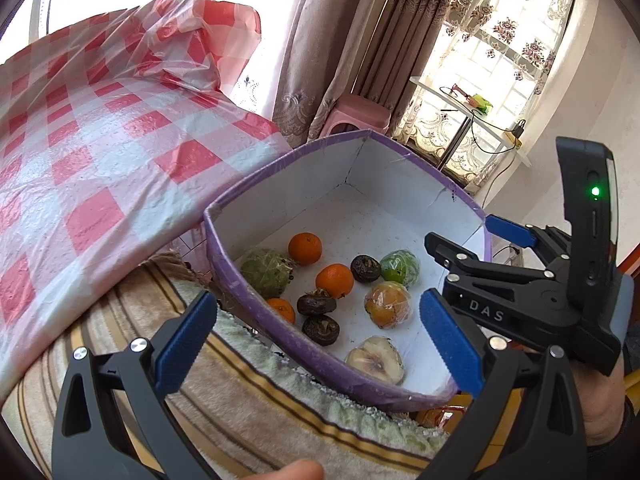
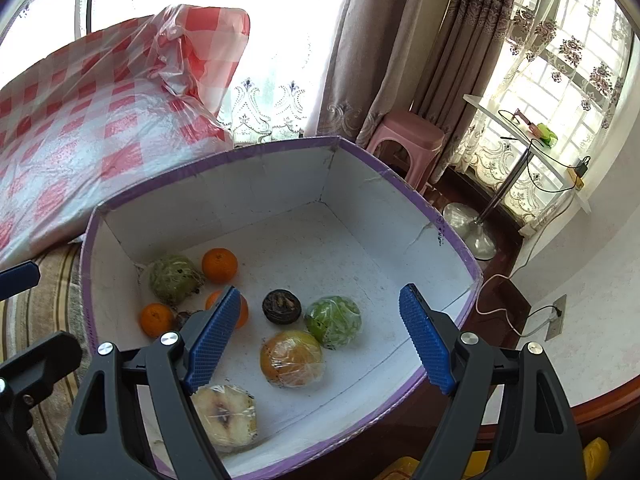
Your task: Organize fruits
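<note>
A purple-edged white box (image 1: 224, 264) (image 2: 400, 184) holds several fruits: small oranges (image 1: 305, 248) (image 2: 219, 265), a green custard apple (image 1: 264, 272) (image 2: 174, 278), dark round fruits (image 1: 365, 268) (image 2: 281, 306), a wrapped green fruit (image 1: 400, 267) (image 2: 333, 321), a wrapped orange fruit (image 1: 388, 304) (image 2: 291, 358) and a wrapped cut pale fruit (image 1: 375, 360) (image 2: 226, 416). My left gripper (image 1: 316, 340) is open and empty over the box's near rim. My right gripper (image 2: 316, 340) is open and empty above the box's near side; it also shows in the left wrist view (image 1: 468, 248).
The box stands on a striped towel (image 1: 248, 396) (image 2: 48, 280). A red-and-white checked plastic sheet (image 1: 100, 140) (image 2: 80, 128) covers the surface to the left. A pink stool (image 2: 408, 136), curtains and a small glass table (image 2: 520, 140) stand behind.
</note>
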### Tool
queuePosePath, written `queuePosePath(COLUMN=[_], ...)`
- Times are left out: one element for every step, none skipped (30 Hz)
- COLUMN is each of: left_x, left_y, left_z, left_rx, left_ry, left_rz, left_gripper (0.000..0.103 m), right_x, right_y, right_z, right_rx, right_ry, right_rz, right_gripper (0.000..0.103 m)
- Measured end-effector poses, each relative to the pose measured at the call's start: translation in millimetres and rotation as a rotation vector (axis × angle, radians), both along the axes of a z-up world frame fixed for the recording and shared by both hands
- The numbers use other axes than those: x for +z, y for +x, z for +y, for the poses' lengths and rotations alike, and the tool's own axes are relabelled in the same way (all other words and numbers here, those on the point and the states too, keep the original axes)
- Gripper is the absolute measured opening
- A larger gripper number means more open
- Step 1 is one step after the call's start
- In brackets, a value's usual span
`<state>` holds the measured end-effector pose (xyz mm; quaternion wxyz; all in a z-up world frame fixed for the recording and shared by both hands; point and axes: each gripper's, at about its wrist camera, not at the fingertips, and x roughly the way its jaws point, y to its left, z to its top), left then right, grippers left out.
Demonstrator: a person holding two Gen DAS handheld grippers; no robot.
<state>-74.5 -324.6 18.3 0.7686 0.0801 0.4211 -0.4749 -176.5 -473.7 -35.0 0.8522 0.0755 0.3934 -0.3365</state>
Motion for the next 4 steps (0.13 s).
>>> queuePosePath(left_x=[7,13,18,22], left_y=[3,6,10,15], left_z=[11,27,47,67], left_rx=[0.016,0.042,0.078,0.121], left_ry=[-0.013,-0.03,-0.044,-0.044], left_rz=[0.008,0.015,0.021,0.013], left_gripper=[0.101,0.101,0.101,0.101], right_x=[4,10,15,20], right_y=[3,6,12,19], right_z=[5,13,25,40], right_rx=[0.018,0.047,0.087,0.135], right_ry=[0.009,0.017,0.022,0.024], right_rz=[-0.017,-0.034,-0.048,-0.06], right_gripper=[0.08,0.08,0.081,0.085])
